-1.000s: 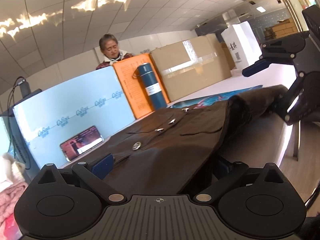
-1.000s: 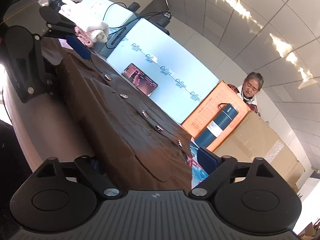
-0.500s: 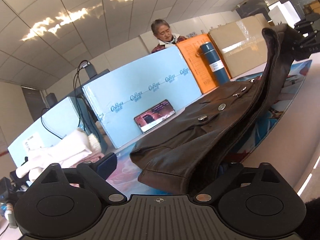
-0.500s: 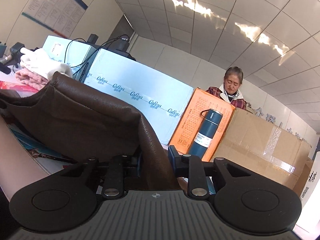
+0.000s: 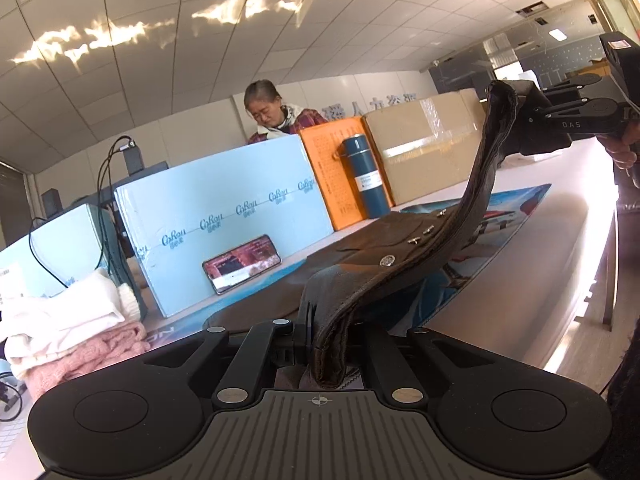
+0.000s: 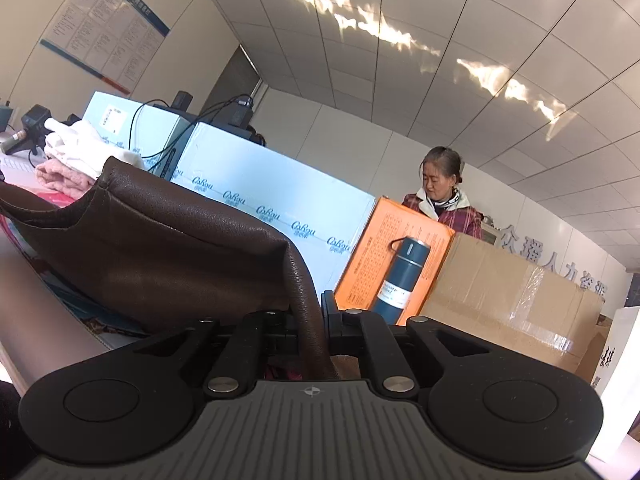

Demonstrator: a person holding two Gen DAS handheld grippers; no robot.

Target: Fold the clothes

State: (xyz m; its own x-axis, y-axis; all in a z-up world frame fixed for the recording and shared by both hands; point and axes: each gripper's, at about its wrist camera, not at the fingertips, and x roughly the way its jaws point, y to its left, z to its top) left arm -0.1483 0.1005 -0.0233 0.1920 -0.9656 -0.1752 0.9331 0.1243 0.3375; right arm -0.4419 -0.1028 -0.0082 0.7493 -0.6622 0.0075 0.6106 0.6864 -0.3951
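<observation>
A dark brown leather jacket with metal snaps lies partly on the table and is lifted along one edge. My left gripper is shut on one end of that edge, low near the table. My right gripper is shut on the other end of the jacket and holds it high; it also shows in the left wrist view at the upper right, with the leather stretched between the two grippers.
A light blue board with a phone leaning on it, an orange box, a blue flask and a cardboard box stand behind. Pink and white clothes are piled at left. A woman sits behind. The table edge runs at right.
Both grippers have closed on the jacket's edge and raised it. The right end has gone up high, and the leather now hangs stretched between them above the table.
</observation>
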